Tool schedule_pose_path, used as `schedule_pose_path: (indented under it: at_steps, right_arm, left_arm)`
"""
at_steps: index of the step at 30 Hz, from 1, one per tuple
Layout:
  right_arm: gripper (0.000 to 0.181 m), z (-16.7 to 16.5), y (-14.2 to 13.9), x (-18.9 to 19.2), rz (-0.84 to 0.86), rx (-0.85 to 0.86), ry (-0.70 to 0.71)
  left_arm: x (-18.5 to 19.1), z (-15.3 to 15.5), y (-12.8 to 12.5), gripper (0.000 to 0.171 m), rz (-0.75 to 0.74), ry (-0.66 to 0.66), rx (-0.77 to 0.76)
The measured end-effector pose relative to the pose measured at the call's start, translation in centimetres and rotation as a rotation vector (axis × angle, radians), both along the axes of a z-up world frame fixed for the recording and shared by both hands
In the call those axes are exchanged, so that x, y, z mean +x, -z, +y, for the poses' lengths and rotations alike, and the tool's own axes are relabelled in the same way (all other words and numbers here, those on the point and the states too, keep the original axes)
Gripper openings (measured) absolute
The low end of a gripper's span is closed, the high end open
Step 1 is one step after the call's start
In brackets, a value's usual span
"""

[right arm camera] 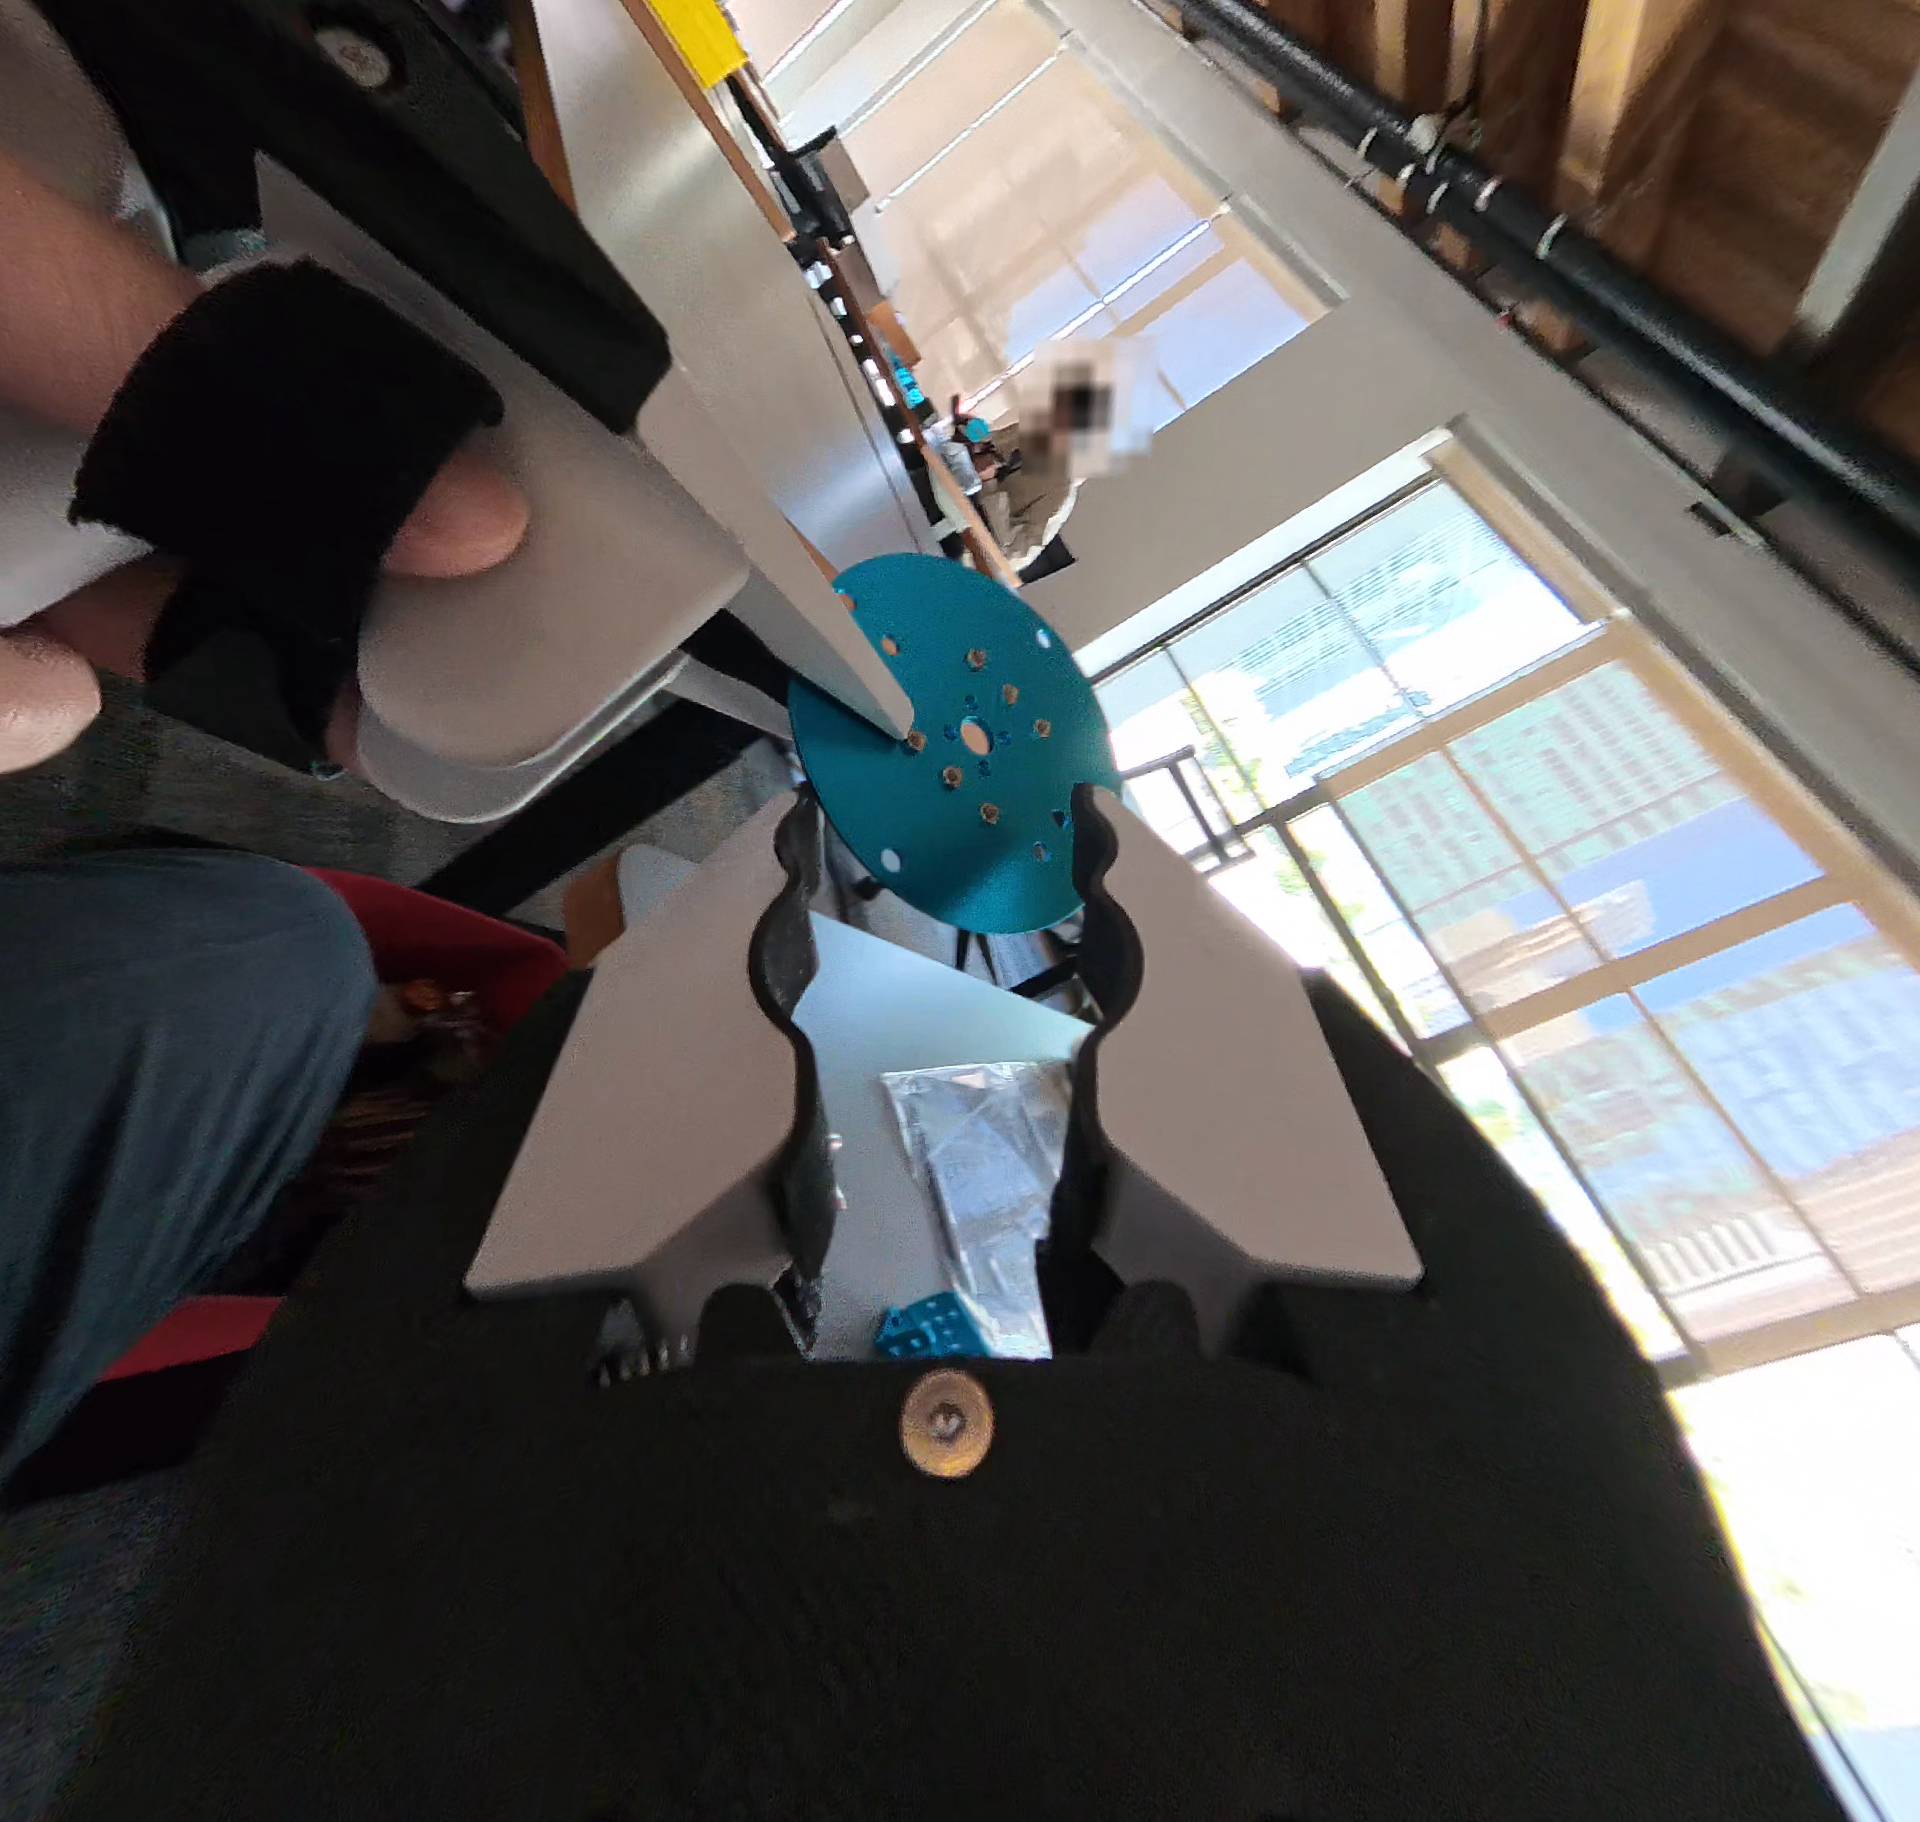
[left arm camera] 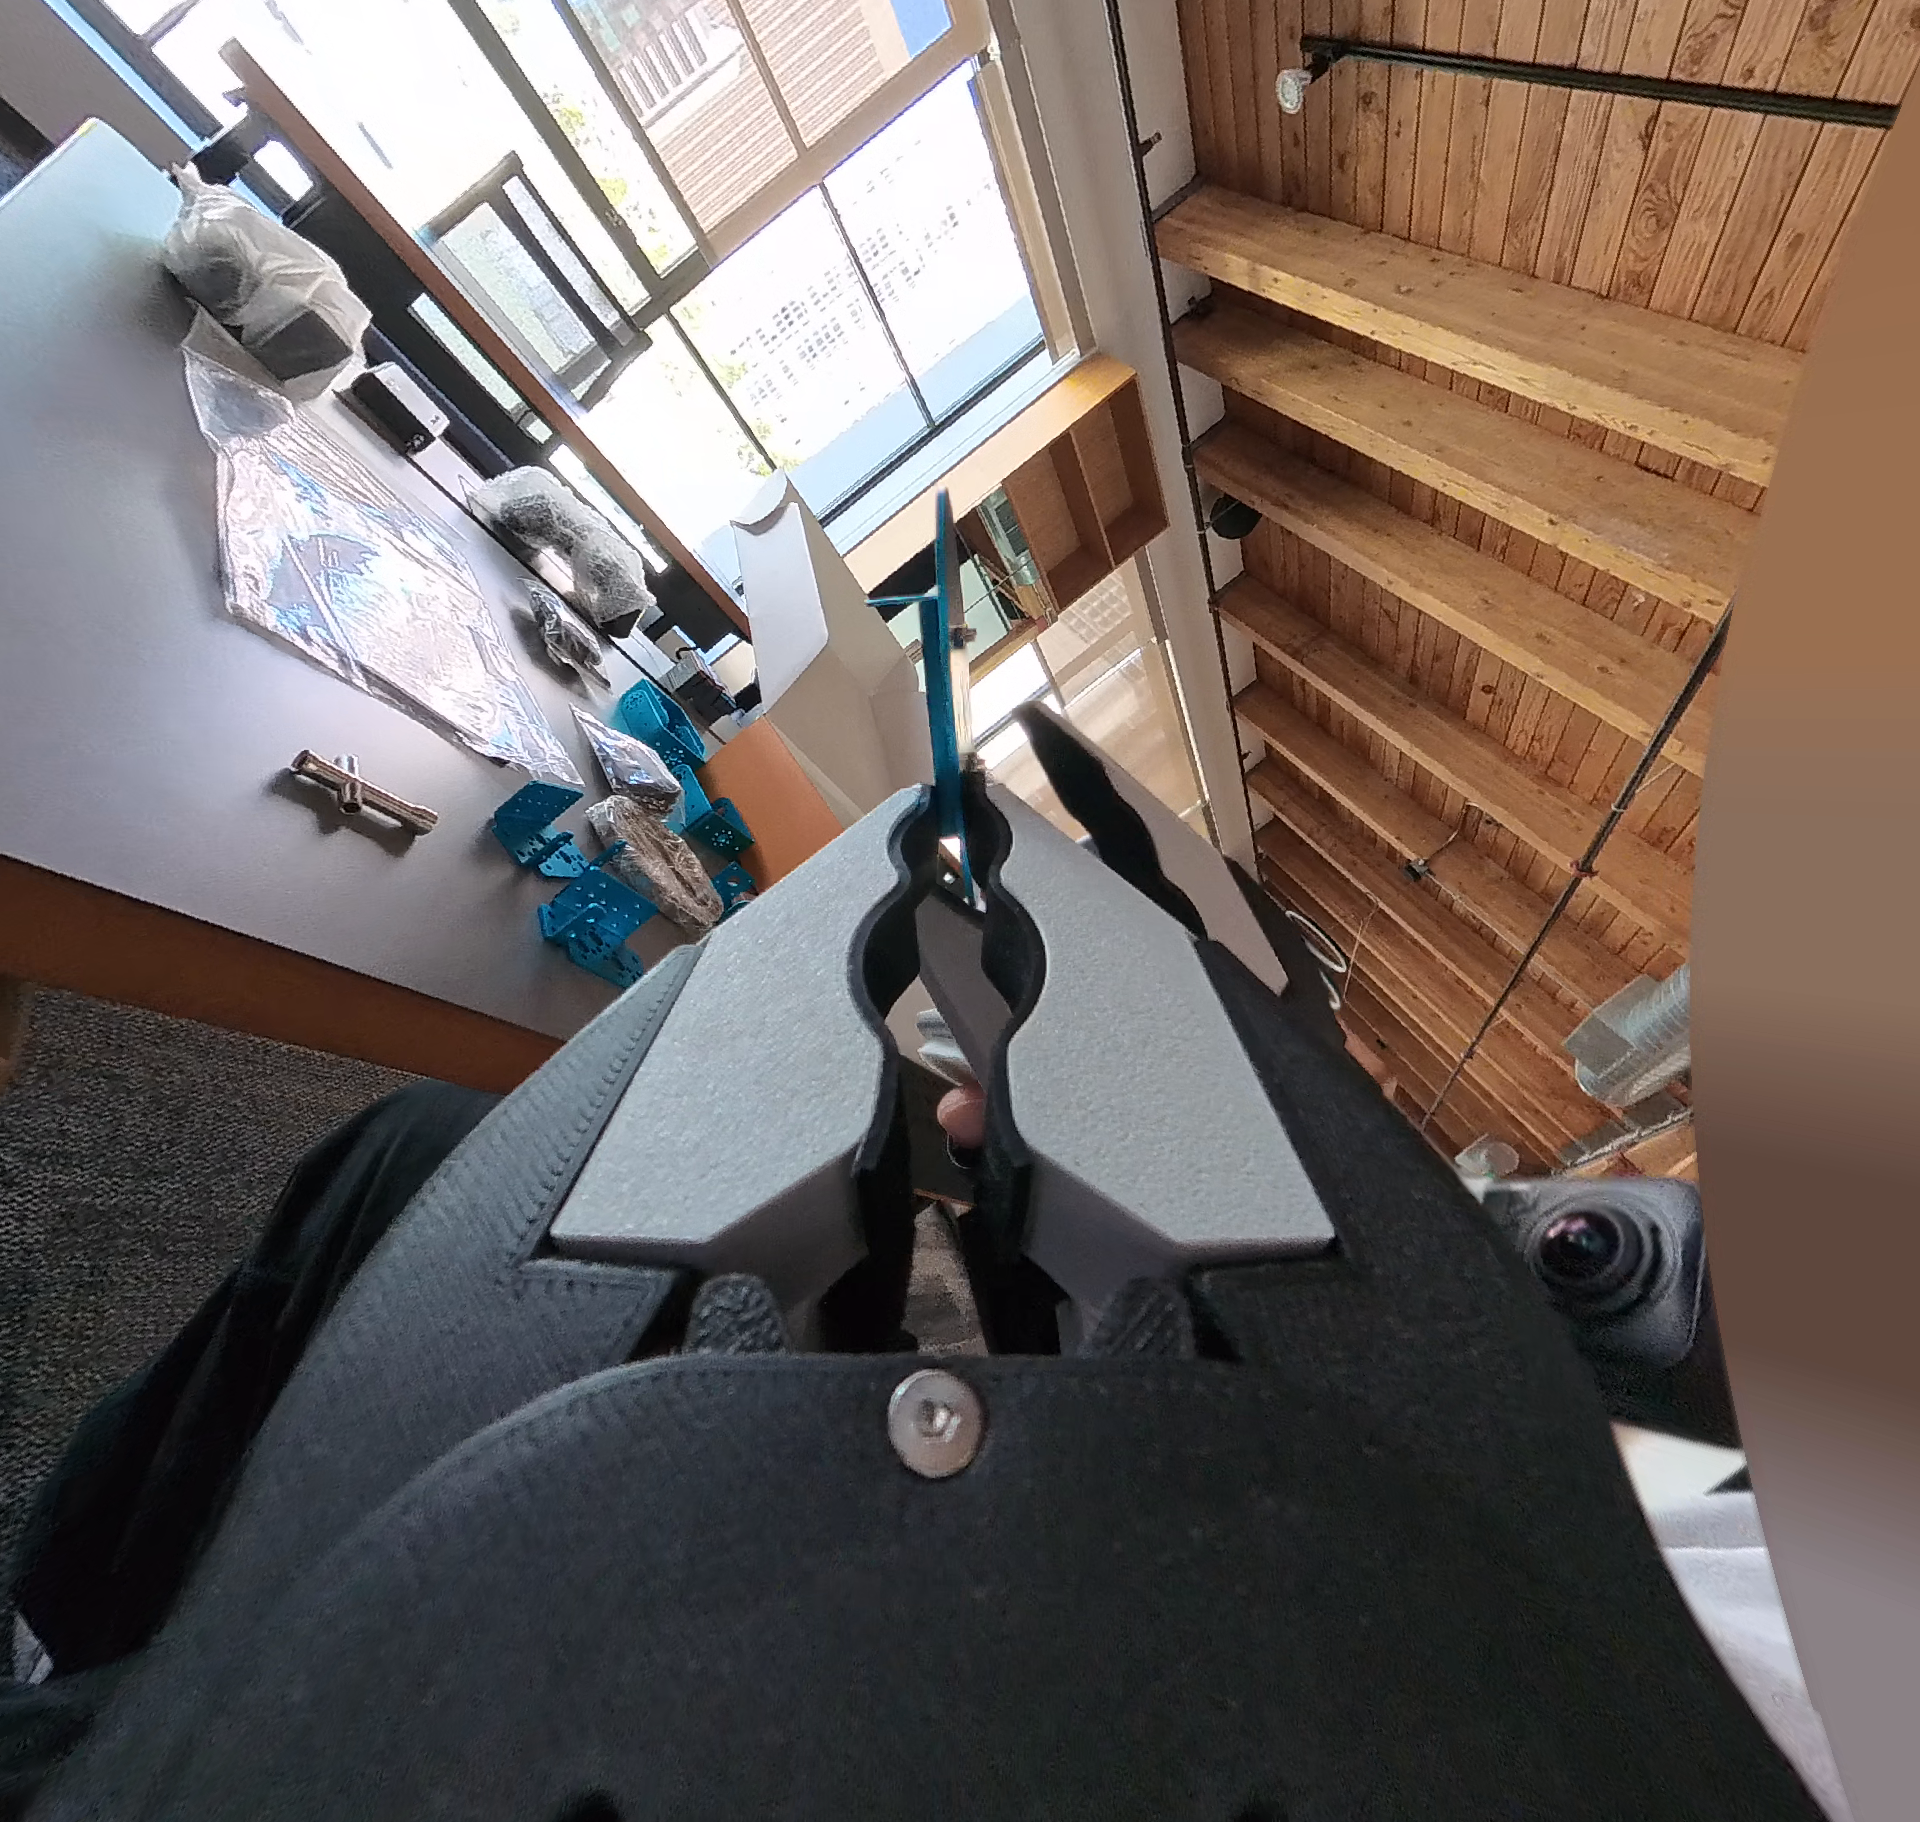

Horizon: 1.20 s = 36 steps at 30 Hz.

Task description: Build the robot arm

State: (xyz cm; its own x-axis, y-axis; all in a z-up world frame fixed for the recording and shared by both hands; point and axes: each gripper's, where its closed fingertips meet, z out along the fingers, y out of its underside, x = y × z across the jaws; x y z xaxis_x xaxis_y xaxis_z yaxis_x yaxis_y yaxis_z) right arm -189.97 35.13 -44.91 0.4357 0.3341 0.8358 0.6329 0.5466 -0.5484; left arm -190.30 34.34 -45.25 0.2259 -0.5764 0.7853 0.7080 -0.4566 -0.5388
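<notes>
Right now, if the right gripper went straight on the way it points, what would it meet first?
Most likely the blue disc, just past the tips of the open right gripper. The left gripper holds it there, face-on. Depth is unclear, so I can't tell how near the tips are.

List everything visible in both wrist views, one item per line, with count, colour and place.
Round perforated metal plate: one, teal, held up in the air, pinched edge-on by the left gripper.
Perforated metal brackets: several, teal, on the grey table near its edge.
Cross-shaped metal wrench: one, silver, on the table.
Clear plastic bags: several, some holding dark parts, on the table.
Windows: large, bright, beyond the table.
Wooden ceiling: brown planks and beams.
Seated person: one, far off.
Left gripper: grey fingers, shut on the plate.
Right gripper: grey fingers, open, just short of the plate.
</notes>
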Motion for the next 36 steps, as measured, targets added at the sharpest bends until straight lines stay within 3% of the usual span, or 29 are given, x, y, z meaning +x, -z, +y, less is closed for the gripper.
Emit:
schedule_pose_path:
  at_steps: [4,20,22,24,28,31,36]
  right_arm:
    - [0.033,-0.3,0.3,-0.1,-0.021,-0.022,-0.030]
    - [0.023,-0.3,0.1,0.3,0.023,-0.021,0.011]
    - [0.034,-0.2,0.4,0.1,0.016,-0.028,-0.013]
    - [0.056,-0.7,0.4,-0.1,0.019,-0.017,-0.071]
    - [0.064,-1.9,0.6,-0.2,-0.021,-0.042,-0.231]
    - [0.081,-1.6,1.0,0.1,-0.069,-0.099,-0.317]
    - [0.075,-1.2,1.5,0.8,-0.147,-0.126,-0.399]
  left_arm:
    - [0.1,-0.3,-0.4,0.003,0.025,-0.002,0.029]
    - [0.2,-0.2,-0.2,0.004,0.012,-0.005,0.015]
    - [-0.1,0.0,0.1,0.003,0.006,-0.002,0.002]
    - [-0.6,0.3,0.5,0.003,0.000,0.000,-0.013]
    - [-0.2,0.1,1.1,0.003,0.045,0.073,-0.015]
    - [0.3,-0.5,1.2,0.003,0.067,0.127,-0.004]
    - [1.1,-1.6,1.3,0.003,0.116,0.209,0.012]
